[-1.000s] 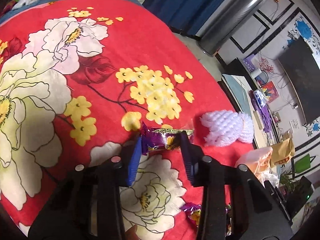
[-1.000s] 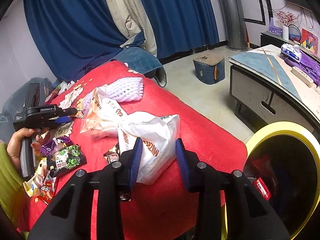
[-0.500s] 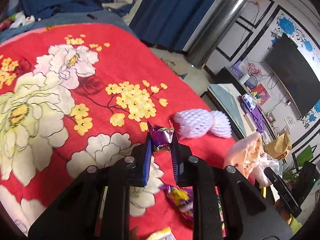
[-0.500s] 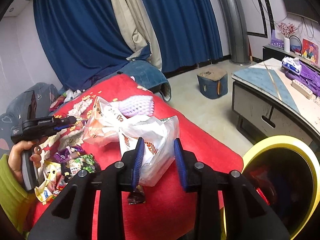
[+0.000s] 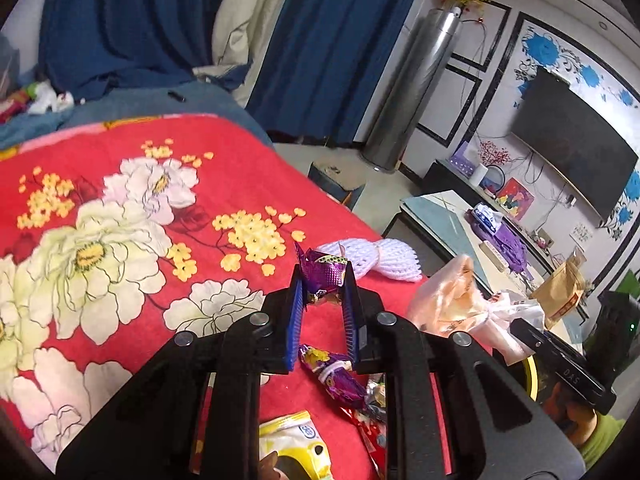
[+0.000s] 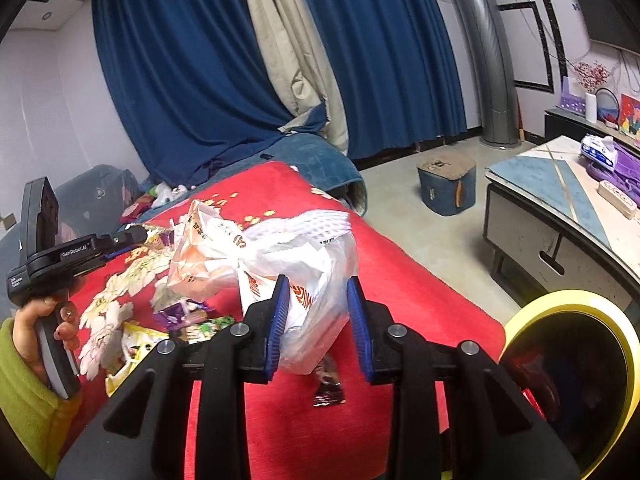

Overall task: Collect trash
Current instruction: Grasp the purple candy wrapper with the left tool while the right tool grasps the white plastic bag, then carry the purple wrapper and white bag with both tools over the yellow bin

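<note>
Purple foil candy wrapper (image 5: pixel 322 276) sits clamped at the very tips of the left gripper (image 5: pixel 323 280), lifted clear of the red floral blanket (image 5: pixel 224 168); its jaws closed onto it within the last second. Only the lower part of the wrapper is between the pads, so we judge the hold shallow: crinkly foil could slide out on a quick swing or wrist roll and drop back among the other wrappers.

Right gripper (image 6: pixel 316 300) has a white plastic bag (image 6: pixel 312 280) between its blue pads. The left pad touches the film; the right pad seems to stand just off it, so we cannot tell whether the bag is truly gripped. If it is only resting there, it may sag or spill as it moves. A small dark wrapper (image 6: pixel 328 390) lies under the bag and could be dragged along.

Yellow-rimmed bin (image 6: pixel 568 364) stands just off the blanket's right edge, near the right gripper; we take it as the drop point. Risk: both grippers converging on it, since the left one must cross over the bag and the white foam fruit net (image 5: pixel 380 258).

Open room: blanket is bare to the left. Loose wrappers (image 6: pixel 180 324) crowd the near side. Beyond the right edge, open floor, then a low counter (image 6: pixel 560 216).
</note>
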Available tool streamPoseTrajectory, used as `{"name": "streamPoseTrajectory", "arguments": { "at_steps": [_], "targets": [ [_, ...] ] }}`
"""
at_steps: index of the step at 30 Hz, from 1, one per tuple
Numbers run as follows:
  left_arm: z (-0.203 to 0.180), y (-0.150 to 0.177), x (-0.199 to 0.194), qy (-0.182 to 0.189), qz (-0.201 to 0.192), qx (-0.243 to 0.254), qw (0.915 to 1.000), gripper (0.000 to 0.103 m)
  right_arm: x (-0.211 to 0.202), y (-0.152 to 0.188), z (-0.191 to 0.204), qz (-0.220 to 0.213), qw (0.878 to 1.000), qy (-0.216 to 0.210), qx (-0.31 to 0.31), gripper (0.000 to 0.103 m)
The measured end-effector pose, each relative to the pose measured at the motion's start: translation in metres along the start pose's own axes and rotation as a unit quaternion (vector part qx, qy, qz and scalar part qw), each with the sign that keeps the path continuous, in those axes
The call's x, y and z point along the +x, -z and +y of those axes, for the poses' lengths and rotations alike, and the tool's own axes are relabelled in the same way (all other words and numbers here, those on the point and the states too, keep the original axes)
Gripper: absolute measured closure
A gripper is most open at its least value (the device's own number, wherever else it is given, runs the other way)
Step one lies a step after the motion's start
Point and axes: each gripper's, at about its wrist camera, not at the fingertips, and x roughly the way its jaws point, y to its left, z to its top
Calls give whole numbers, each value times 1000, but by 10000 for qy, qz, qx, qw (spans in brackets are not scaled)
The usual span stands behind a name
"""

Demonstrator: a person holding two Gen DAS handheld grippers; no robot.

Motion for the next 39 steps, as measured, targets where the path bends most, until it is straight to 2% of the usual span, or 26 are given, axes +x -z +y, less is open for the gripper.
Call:
{"name": "streamPoseTrajectory", "arguments": {
  "at_steps": [8, 14, 28, 39],
  "targets": [
    [-21, 2, -16, 223, -99, 121, 9996, 91, -11, -4, 7, -93, 9999, -94, -81, 75],
    [-43, 7, -15, 391, -81, 284, 9988, 91, -26, -4, 2, -194, 9996, 100, -204, 75],
    [-102, 28, 0, 819, 73, 707, 9941, 91, -65, -2, -50, -452, 9966, 680, 93, 75],
    [-151, 56, 19, 1275, 432, 1154, 9842, 91, -89, 2, -83, -586, 9916, 1126, 247, 75]
  ]
}}
